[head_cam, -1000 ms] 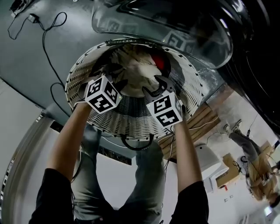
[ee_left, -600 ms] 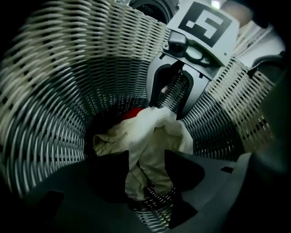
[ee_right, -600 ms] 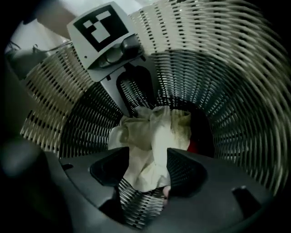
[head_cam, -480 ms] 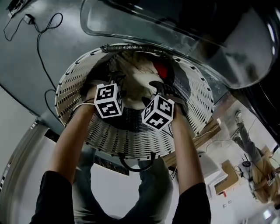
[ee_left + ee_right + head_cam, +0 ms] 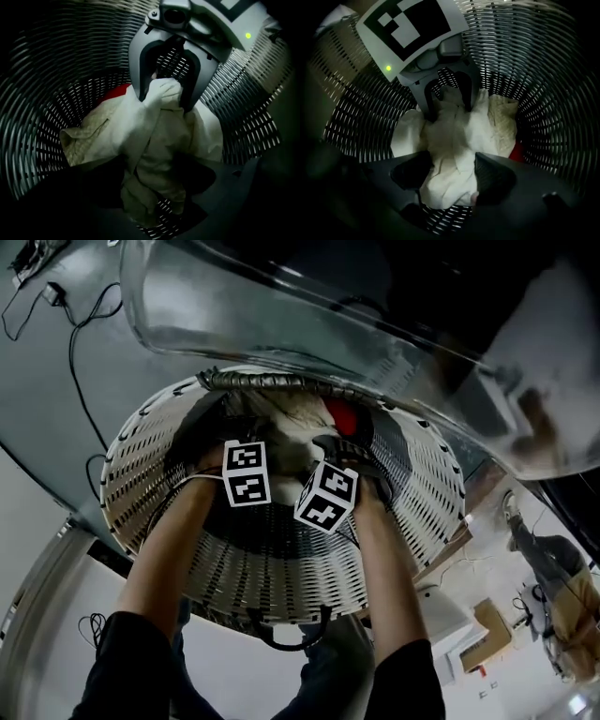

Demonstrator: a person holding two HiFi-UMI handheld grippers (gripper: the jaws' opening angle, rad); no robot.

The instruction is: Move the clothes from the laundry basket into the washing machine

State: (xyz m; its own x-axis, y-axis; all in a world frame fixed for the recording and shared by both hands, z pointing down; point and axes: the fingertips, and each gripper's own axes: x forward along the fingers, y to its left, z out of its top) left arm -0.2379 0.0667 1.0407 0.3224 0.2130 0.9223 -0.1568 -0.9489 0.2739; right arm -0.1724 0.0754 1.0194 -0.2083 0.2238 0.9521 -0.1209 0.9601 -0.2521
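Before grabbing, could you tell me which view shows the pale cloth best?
The left gripper view: the pale cloth fills its middle, folds clear. The right gripper view shows it smaller and partly covered; the head view gives only a glimpse.

Black cable (image 5: 71,357) on grey floor (image 5: 37,404)

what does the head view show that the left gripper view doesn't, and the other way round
Head view only: the person's forearms, the washing machine door, a cable on the floor. Left gripper view only: the left gripper seen along its own jaws, which are opening with the pale clothes between them. Both: the basket, the pale clothes, a red garment, the right gripper.
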